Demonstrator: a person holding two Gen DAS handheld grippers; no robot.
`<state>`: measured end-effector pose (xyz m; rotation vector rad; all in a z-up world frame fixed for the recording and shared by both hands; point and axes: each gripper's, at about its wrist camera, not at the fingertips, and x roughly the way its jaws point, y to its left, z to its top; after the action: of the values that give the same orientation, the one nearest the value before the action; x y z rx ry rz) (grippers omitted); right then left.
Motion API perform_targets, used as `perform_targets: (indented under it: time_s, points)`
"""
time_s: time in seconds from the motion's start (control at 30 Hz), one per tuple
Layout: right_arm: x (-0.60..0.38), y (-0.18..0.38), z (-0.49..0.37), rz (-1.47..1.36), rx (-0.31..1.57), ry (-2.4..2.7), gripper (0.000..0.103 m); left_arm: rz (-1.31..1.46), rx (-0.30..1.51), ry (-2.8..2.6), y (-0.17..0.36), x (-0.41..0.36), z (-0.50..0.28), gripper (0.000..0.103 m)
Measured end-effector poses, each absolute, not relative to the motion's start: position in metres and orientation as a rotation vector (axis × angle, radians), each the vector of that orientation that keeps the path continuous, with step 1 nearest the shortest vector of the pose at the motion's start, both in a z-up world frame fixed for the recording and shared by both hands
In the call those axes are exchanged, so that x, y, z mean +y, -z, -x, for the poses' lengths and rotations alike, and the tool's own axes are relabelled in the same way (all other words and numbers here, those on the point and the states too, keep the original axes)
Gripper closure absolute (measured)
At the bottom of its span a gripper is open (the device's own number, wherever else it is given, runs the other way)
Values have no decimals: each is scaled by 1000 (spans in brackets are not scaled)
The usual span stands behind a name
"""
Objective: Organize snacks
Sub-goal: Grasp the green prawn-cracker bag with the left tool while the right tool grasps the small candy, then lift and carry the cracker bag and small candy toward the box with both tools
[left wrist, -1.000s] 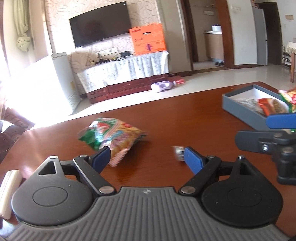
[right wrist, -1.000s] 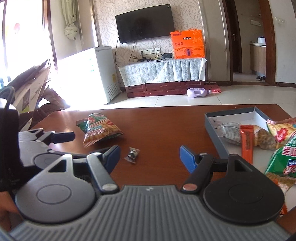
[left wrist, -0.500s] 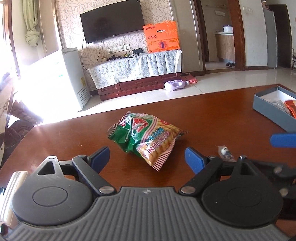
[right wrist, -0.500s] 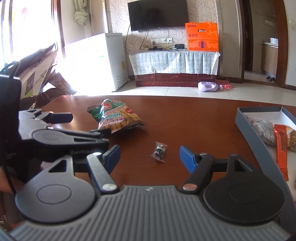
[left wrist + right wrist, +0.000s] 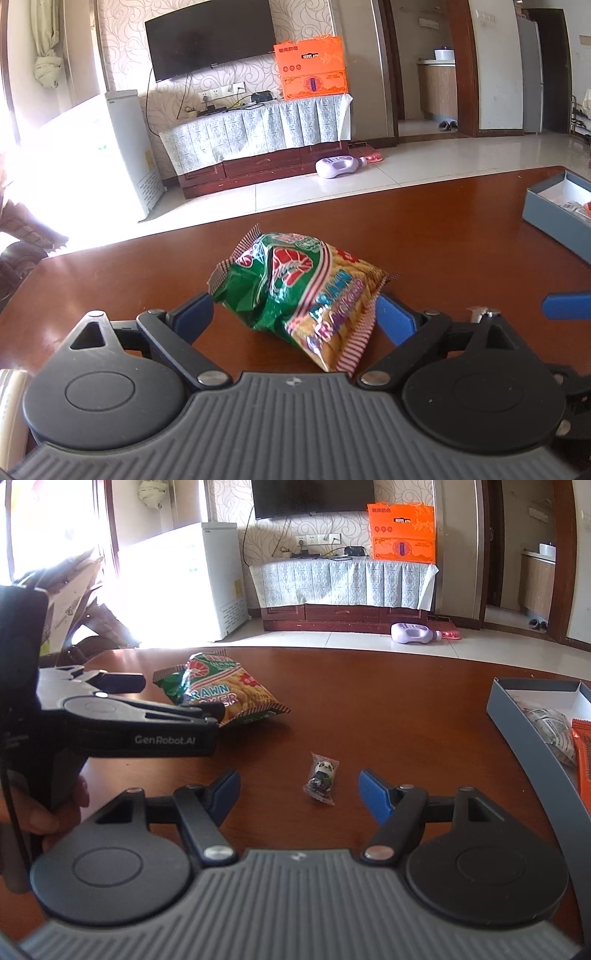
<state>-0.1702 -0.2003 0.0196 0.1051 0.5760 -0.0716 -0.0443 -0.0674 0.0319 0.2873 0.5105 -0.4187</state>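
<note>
Nearest the right wrist camera, the right gripper (image 5: 298, 794) stands partly open with nothing between its pads, and a small panda-print candy (image 5: 322, 778) lies on the tabletop (image 5: 388, 716) just ahead of the gap, untouched. Nearest the left wrist camera, the left gripper (image 5: 293, 319) is very wide and its jaws are opening further; the prawn cracker bag (image 5: 301, 295) lies between its blue pads, and none of them looks to press on it yet.

Taking the grey box (image 5: 517, 716) as landmark: it sits at the right edge of the tabletop, and a clear-wrapped snack (image 5: 550, 731) and an orange bar (image 5: 583, 753) already lie inside it. The candy is to its left, well apart from it; the cracker bag is further left still and a little further back.

So, by my judgement, the job is partly done: some snacks are boxed, while two remain loose on the tabletop, each with a gripper lined up on it but neither yet gripped or lifted.
</note>
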Motion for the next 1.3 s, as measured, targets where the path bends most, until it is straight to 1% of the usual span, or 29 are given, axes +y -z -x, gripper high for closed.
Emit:
perform_targets:
  time_s: [0.33,0.7,0.73,0.77,0.8,0.87,0.93,0.97,1.03,1.1,1.17,1.3]
  points:
    - [-199,-8,154,-95,606,98,29,-271,565,492,-15,-67,1,4]
    - [-193,-6,147,-87,611,117,29,-269,609,526,-1,-77,-26,3]
    - [-193,-6,145,-84,616,116,30,-262,614,527,-1,-76,-28,3]
    - [-193,-5,143,-77,626,116,31,-257,614,530,-1,-76,-30,9]
    - [-191,-4,141,-70,636,119,31,-251,612,535,-2,-74,-30,13]
    - [-193,-3,142,-57,642,119,38,-237,609,539,-1,-72,-27,16]
    - [-192,-4,144,-52,642,112,59,-221,604,545,-1,-69,-25,22]
    - [-192,-5,145,-49,643,108,62,-212,603,548,-1,-68,-24,26]
    - [-191,-6,146,-43,648,98,73,-208,597,551,-1,-68,-20,30]
    - [-190,-7,148,-36,651,92,79,-220,587,547,-2,-70,-16,32]
    - [-189,-8,149,-35,653,83,80,-225,580,550,-2,-71,-11,36]
    - [-189,-12,153,-22,648,67,81,-247,576,553,-4,-75,2,36]
